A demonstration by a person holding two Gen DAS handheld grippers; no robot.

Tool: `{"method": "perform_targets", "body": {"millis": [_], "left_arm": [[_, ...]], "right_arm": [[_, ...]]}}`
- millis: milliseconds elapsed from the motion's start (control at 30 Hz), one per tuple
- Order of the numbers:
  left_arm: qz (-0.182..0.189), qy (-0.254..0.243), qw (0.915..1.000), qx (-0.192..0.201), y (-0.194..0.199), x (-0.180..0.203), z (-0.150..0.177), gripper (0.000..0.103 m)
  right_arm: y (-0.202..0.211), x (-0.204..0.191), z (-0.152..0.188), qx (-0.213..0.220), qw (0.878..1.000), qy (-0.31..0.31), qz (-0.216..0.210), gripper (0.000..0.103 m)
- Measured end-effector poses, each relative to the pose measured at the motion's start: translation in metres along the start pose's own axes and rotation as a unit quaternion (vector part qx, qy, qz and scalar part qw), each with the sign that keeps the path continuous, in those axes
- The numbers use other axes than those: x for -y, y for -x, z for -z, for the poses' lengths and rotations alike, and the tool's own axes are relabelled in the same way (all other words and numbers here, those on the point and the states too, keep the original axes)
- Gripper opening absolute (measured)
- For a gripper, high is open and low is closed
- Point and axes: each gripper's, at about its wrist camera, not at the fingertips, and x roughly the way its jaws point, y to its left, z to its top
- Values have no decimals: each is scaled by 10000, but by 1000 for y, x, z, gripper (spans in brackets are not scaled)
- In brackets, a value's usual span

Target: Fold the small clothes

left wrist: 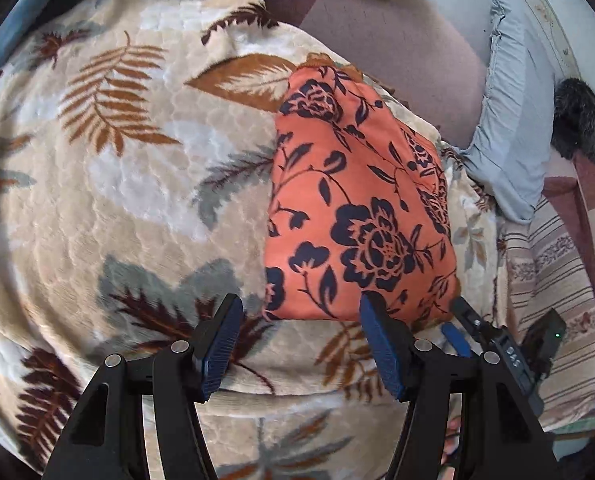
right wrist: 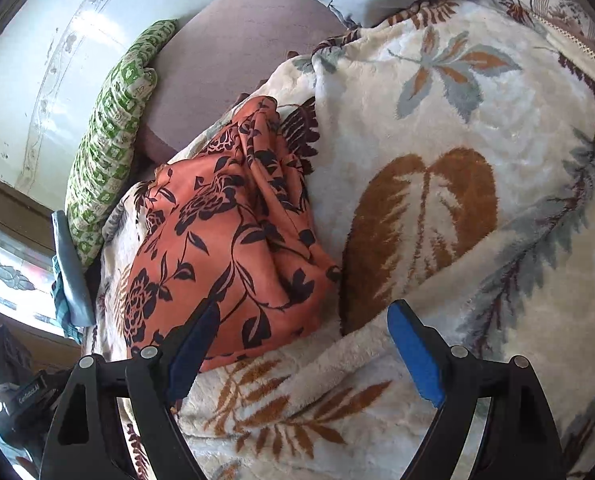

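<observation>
An orange cloth with dark navy flowers (left wrist: 357,208) lies folded into a compact bundle on a cream leaf-patterned blanket (left wrist: 117,200). My left gripper (left wrist: 301,316) hovers at the bundle's near edge, open, with its right finger (left wrist: 377,332) over the cloth's hem and nothing pinched. In the right wrist view the same cloth (right wrist: 225,240) shows bunched pleats along its right side. My right gripper (right wrist: 305,320) is open wide at the cloth's near corner, its left finger (right wrist: 193,344) over the fabric and its right finger over the blanket (right wrist: 437,120). The right gripper (left wrist: 457,320) also shows beside the cloth's lower right corner.
A green-and-white patterned pillow (right wrist: 109,152) lies by the wall, a pale blue pillow (left wrist: 505,128) sits beyond the blanket, and mauve sheet (left wrist: 397,60) is exposed behind the cloth. A striped cover (left wrist: 553,292) hangs at the right edge. A dark furry object (left wrist: 577,120) rests far right.
</observation>
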Motion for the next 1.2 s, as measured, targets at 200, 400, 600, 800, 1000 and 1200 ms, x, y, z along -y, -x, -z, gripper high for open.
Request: {"method": "perform_targets", "body": {"millis": [200, 400, 600, 800, 1000, 1200], "left_arm": [[-429, 75, 9990, -58, -37, 6, -23, 58], [-1082, -287, 9937, -26, -63, 4, -19, 58], [-665, -975, 9930, -40, -36, 10, -3, 51], [-83, -819, 9955, 462, 4, 4, -31, 55], [90, -531, 9985, -98, -24, -2, -80, 55], [450, -206, 9975, -503, -66, -9, -120, 55]], "right_arm": [[-21, -23, -4, -254, 9982, 453, -286, 38], [-27, -38, 17, -329, 9882, 1483, 185, 37], [-4, -26, 15, -287, 9906, 1332, -98, 45], [13, -16, -41, 233, 9963, 655, -507, 85], [-42, -27, -67, -252, 9965, 689, -396, 85], [-80, -33, -73, -588, 9910, 960, -728, 85]]}}
